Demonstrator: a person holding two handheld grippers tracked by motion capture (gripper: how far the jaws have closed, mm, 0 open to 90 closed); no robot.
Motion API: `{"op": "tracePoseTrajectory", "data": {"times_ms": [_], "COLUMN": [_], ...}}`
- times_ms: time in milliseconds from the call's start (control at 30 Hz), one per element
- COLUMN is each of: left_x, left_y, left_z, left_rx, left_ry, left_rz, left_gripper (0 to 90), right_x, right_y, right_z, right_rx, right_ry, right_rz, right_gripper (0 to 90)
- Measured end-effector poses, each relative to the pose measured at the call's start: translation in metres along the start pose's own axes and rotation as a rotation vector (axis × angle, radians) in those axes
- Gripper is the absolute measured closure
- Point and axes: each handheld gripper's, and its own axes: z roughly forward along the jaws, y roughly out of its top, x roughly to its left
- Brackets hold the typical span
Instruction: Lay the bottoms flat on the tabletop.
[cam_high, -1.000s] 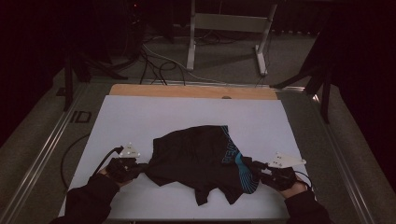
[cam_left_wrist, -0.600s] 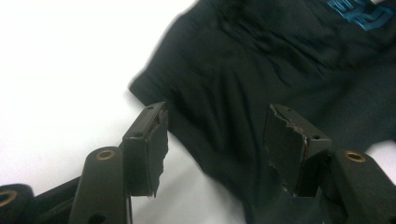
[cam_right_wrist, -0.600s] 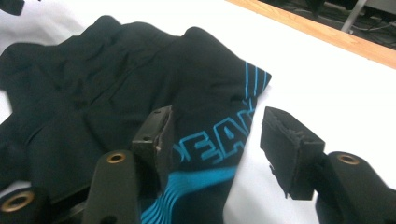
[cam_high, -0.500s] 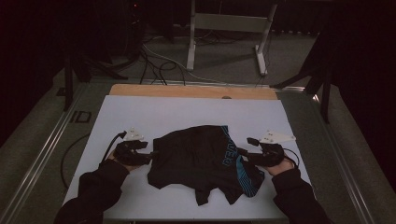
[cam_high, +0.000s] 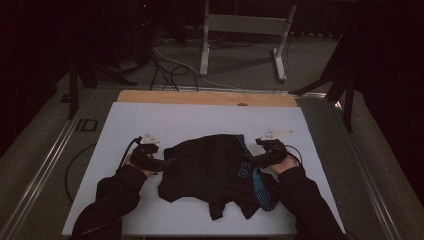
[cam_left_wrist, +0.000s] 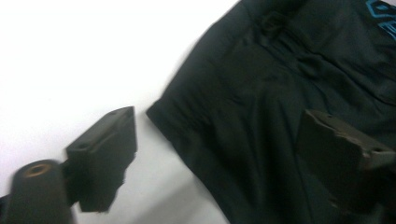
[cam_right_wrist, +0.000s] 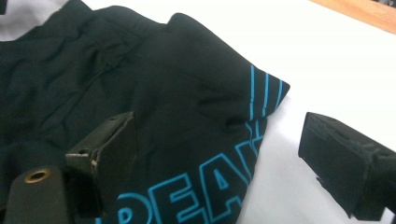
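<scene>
While the crumpled black fabric garment with bright blue lettering and stripes lay in the lower middle of the high view on the white-topped bench, a pair of tongs sat at each of its sides. The left tongs were at the garment's left edge, at the lower left of centre, held by a hand in a dark sleeve. In the left gripper view their jaws had just been opening and stood wide apart, the cloth's hem lying loose between them, unpinched. The right tongs were at the garment's right edge by the blue print. In the right gripper view their jaws had likewise just been opening and stood apart, the striped corner lying free between them.
</scene>
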Motion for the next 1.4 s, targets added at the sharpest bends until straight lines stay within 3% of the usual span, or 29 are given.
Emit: {"op": "tracePoseTrajectory", "data": {"times_ms": [100, 367, 500, 600, 667, 700, 900, 1033, 1167, 1233, 1267, 1300, 1400], "left_x": [0.003, 0.009, 0.014, 0.016, 0.016, 0.016, 0.021, 0.021, 0.02, 0.02, 0.019, 0.019, 0.02], "left_y": [0.001, 0.006, 0.008, 0.008, 0.007, 0.007, 0.006, 0.004, 0.002, 0.002, 0.001, 0.001, 0.001], "left_z": [0.003, 0.014, 0.017, 0.021, 0.023, 0.024, 0.031, 0.037, 0.037, 0.037, 0.036, 0.036, 0.034], "left_rx": [0.002, 0.011, 0.008, 0.021, 0.027, 0.028, 0.04, 0.055, 0.048, 0.047, 0.047, 0.045, 0.024], "left_ry": [-0.001, 0.014, 0.038, 0.042, 0.046, 0.047, 0.033, 0.01, 0.026, 0.022, 0.018, 0.016, 0.004], "left_rz": [-0.013, -0.056, -0.095, -0.1, -0.1, -0.102, -0.117, -0.111, -0.105, -0.1, -0.097, -0.091, -0.106], "left_gripper": [6.1, 6.2, 14.9, 16.3, 19.7, 22.6, 30.3, 42.0, 49.5, 58.3, 67.5, 67.5, 80.5], "right_x": [-0.005, -0.018, -0.026, -0.03, -0.033, -0.035, -0.039, -0.039, -0.036, -0.035, -0.034, -0.034, -0.032], "right_y": [0.003, 0.006, 0.01, 0.011, 0.014, 0.015, 0.013, 0.01, 0.009, 0.01, 0.011, 0.011, 0.013], "right_z": [0.008, 0.025, 0.035, 0.037, 0.04, 0.043, 0.055, 0.067, 0.071, 0.072, 0.072, 0.072, 0.071], "right_rx": [0.011, 0.035, 0.03, 0.011, 0.005, 0.009, 0.044, 0.086, 0.1, 0.098, 0.103, 0.103, 0.095], "right_ry": [-0.004, -0.036, -0.072, -0.078, -0.081, -0.095, -0.095, -0.071, -0.058, -0.039, -0.055, -0.055, -0.068], "right_rz": [0.006, 0.031, 0.064, 0.076, 0.098, 0.106, 0.13, 0.149, 0.135, 0.146, 0.135, 0.135, 0.128], "right_gripper": [11.4, 13.1, 11.5, 12.0, 17.3, 24.1, 25.5, 35.3, 45.2, 56.8, 70.6, 70.6, 79.7]}}
